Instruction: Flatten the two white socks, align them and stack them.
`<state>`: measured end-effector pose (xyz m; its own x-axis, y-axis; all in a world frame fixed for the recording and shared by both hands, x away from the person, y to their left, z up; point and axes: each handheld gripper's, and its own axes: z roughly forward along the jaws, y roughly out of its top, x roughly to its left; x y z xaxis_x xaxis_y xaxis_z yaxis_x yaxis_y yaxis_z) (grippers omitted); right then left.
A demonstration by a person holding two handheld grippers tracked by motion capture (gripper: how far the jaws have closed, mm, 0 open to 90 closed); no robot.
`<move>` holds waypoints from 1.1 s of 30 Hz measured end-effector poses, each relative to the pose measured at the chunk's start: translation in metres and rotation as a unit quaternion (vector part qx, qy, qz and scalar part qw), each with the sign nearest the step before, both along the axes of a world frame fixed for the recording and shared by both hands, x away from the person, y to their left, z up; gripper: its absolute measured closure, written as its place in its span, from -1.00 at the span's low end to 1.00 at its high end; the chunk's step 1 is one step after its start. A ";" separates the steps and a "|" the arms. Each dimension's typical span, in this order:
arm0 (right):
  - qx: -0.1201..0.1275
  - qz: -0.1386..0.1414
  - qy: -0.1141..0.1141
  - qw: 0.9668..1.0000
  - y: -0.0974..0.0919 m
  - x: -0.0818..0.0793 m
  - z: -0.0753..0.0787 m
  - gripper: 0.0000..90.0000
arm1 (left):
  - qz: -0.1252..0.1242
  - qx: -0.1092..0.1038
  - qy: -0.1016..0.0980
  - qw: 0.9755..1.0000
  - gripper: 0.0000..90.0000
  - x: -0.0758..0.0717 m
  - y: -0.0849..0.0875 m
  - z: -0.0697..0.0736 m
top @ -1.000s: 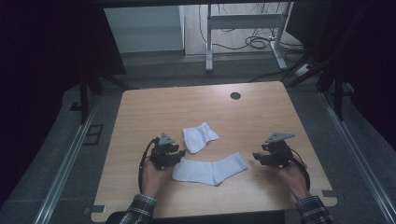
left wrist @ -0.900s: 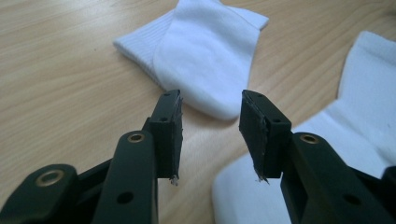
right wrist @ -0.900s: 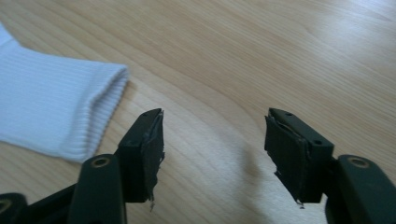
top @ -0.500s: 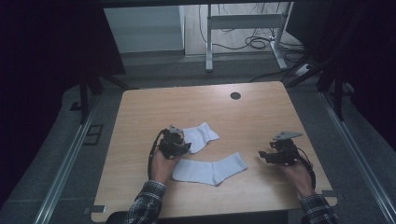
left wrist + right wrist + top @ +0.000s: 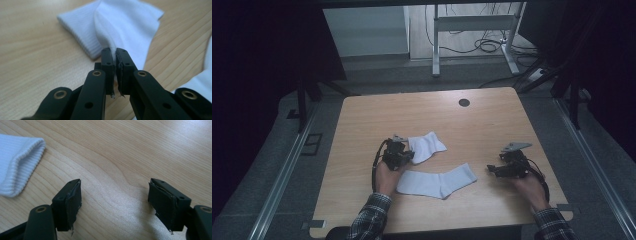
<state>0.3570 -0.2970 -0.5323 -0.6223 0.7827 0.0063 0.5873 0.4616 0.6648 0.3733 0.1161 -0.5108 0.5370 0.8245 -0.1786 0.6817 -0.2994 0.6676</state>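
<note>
**Left jaws pinch the folded sock; right jaws stand apart, away from the long sock**

Fingers of the left gripper are pressed together on a raised fold of the folded sock, near its ribbed cuff. From this pinch the sock spreads away from the jaws, flat on the table. In the high view the left gripper sits at the left edge of this sock, so the left hand is clearly the nearer one to it.

Just below lies the long sock. Its long axis runs across the table, slightly tilted, with the cuff end toward the right gripper. In the right gripper view this cuff lies to the left of the jaws and apart from them. The right gripper has its jaws wide apart over bare wood, with nothing between them; they have just been opening.

Compared with one second ago, the left gripper has shifted from beside the folded sock onto its edge, and its jaws have just been closing on the cloth.
</note>
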 end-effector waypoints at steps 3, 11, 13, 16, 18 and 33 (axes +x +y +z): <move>0.001 0.001 -0.002 1.000 0.000 0.000 -0.001 -0.46 | -0.006 -0.007 -0.015 1.000 0.90 0.001 -0.003 0.017; 0.003 0.006 -0.005 1.000 0.001 0.000 -0.002 -0.53 | -0.030 -0.010 -0.049 0.998 0.90 0.009 -0.024 0.060; 0.004 0.007 -0.005 1.000 0.001 0.000 -0.002 -0.54 | -0.036 -0.008 -0.051 0.998 0.90 0.011 -0.031 0.065; 0.006 0.007 -0.006 1.000 0.001 0.000 -0.003 -0.55 | -0.047 -0.011 -0.049 0.998 0.91 0.016 -0.042 0.068; 0.006 0.008 -0.007 1.000 0.001 0.000 -0.003 -0.55 | -0.053 -0.008 -0.048 0.997 0.91 0.018 -0.048 0.069; 0.006 0.008 -0.010 1.000 0.001 0.000 -0.004 -0.58 | -0.086 -0.020 -0.064 0.994 0.91 0.033 -0.098 0.092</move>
<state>0.3568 -0.2957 -0.5360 -0.6348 0.7726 0.0041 0.5671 0.4623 0.6817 0.4060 0.0179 -0.4184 0.6899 0.7119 -0.1312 0.5319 -0.3756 0.7590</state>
